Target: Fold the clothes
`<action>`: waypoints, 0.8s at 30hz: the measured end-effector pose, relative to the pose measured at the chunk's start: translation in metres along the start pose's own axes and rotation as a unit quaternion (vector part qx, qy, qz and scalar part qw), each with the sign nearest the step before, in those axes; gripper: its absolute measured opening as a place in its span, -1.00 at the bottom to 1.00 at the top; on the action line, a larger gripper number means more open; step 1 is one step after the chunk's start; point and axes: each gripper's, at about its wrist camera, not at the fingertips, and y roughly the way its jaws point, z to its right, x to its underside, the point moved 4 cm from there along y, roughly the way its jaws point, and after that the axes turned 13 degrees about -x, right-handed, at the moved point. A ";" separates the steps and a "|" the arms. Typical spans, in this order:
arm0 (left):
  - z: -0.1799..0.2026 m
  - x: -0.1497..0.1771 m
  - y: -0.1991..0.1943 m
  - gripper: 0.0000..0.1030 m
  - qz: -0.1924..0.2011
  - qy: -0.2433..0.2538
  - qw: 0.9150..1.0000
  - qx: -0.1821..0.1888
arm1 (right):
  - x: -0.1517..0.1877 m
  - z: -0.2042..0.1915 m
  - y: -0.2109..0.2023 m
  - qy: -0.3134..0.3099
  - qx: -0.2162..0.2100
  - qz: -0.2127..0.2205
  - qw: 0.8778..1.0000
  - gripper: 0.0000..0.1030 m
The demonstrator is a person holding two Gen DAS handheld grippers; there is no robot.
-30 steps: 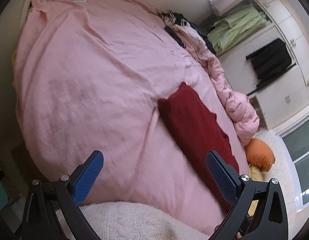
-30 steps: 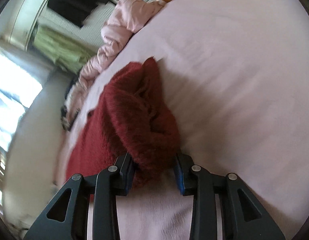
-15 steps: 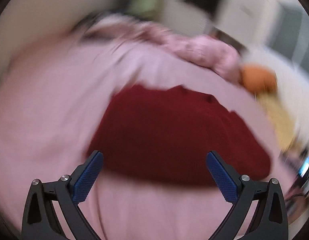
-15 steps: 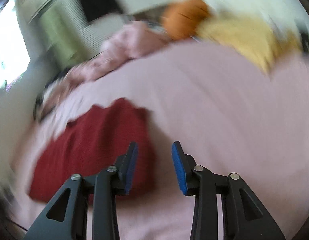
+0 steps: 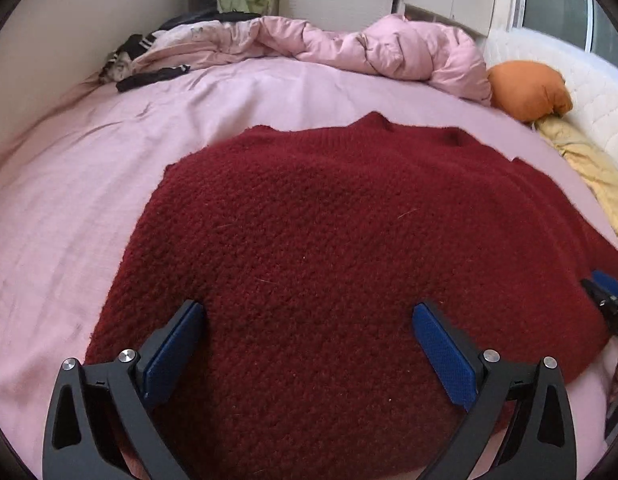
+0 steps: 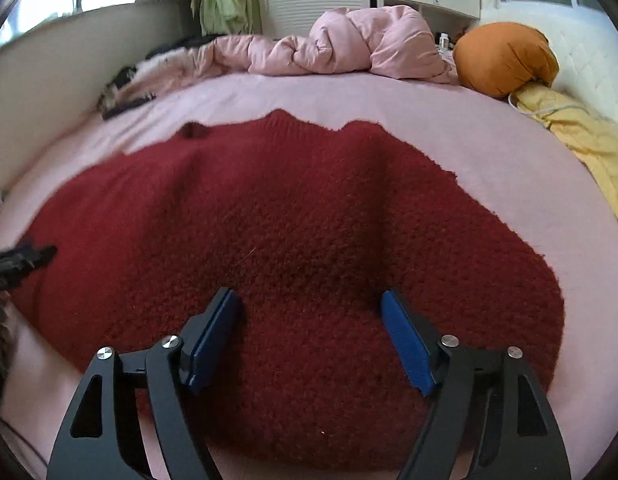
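A dark red knitted sweater (image 5: 329, 248) lies spread flat on the pink bed sheet (image 5: 89, 184); it also shows in the right wrist view (image 6: 293, 220). My left gripper (image 5: 309, 344) is open and empty, its blue pads low over the sweater's near left part. My right gripper (image 6: 309, 336) is open and empty over the sweater's near right part. The right gripper's tip shows at the right edge of the left wrist view (image 5: 607, 300). The left gripper's tip shows blurred at the left edge of the right wrist view (image 6: 17, 262).
A bunched pink duvet (image 5: 369, 48) lies along the far side of the bed. An orange cushion (image 5: 527, 88) and a yellow cloth (image 5: 585, 168) lie at the right. Dark clothes (image 5: 149, 76) lie at the far left. A wall (image 5: 69, 32) borders the left.
My right gripper has let go of the bunched red sweater and opened. The sweater now lies spread flat. Both grippers have swung round over its near edge.
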 end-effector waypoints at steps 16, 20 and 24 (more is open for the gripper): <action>0.004 -0.001 0.003 1.00 -0.001 0.026 0.999 -0.034 | -0.005 -0.005 0.004 -0.009 -0.007 -0.025 1.000 0.81; 0.008 -0.007 -0.007 1.00 0.009 0.050 0.997 -0.055 | -0.006 -0.008 0.006 -0.019 0.002 -0.032 0.999 0.84; -0.001 -0.027 -0.019 0.41 0.024 0.041 0.998 -0.052 | -0.009 -0.010 -0.001 -0.015 -0.001 -0.024 1.000 0.82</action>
